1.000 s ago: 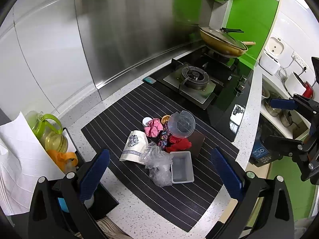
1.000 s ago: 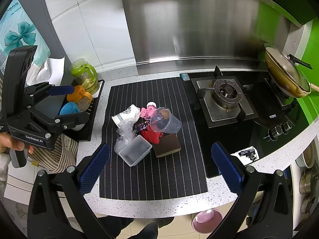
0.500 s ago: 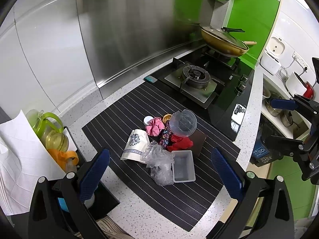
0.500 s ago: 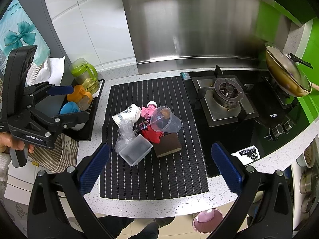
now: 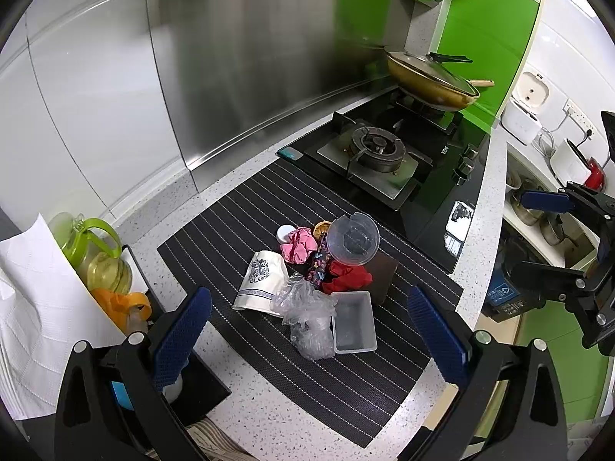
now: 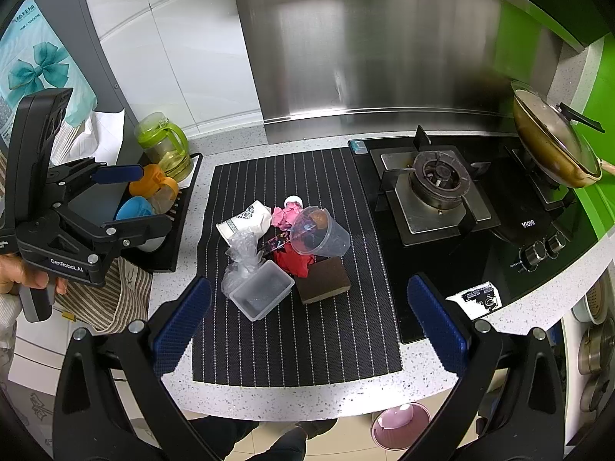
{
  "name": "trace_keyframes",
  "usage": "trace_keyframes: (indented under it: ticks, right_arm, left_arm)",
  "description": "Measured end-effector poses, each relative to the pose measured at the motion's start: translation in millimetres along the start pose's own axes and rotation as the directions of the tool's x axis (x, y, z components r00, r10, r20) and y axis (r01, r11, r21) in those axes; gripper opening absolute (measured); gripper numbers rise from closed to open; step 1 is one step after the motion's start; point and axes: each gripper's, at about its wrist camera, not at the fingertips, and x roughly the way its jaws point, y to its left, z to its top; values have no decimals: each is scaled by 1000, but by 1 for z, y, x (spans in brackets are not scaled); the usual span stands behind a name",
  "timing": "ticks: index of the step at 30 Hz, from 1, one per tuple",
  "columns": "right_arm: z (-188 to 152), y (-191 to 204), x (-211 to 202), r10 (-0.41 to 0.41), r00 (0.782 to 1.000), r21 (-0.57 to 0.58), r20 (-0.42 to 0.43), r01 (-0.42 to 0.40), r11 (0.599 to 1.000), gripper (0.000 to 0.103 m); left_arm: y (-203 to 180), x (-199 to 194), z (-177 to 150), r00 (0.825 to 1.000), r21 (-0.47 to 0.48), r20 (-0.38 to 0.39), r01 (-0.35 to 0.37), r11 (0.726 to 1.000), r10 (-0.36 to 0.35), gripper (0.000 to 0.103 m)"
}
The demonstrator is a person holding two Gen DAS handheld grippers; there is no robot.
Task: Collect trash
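Both the left gripper (image 5: pixel 307 330) and right gripper (image 6: pixel 307 319) are spread wide, empty, with the trash pile (image 6: pixel 284 246) at twelve o'clock.

This is a home kitchen: a gas stove (image 6: pixel 438 188) with a lidded frying pan (image 6: pixel 553 146), a steel splashback (image 6: pixel 369 50) and a speckled countertop (image 6: pixel 307 399).

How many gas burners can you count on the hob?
2: a bare burner beside the striped mat, and one further right, mostly hidden under the lidded frying pan.
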Motion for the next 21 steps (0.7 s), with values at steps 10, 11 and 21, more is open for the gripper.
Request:
trace_keyframes:
  ticks: [10, 11, 21]
  right_arm:
    - [-1, 1, -2, 1, 1000, 1, 0, -1, 1000, 100]
    - [-1, 1, -1, 0, 1000, 1, 0, 0, 1000, 100]
    - [-2, 0, -3, 1, 1000, 1, 0, -1, 1000, 100]
  left_arm:
    - [2, 2, 2, 1000, -2, -1, -5, 1000, 5, 98]
    - [2, 1, 2, 1000, -3, -1, -4, 1000, 4, 98]
    - [4, 2, 2, 1000, -4, -4, -3, 1000, 3, 98]
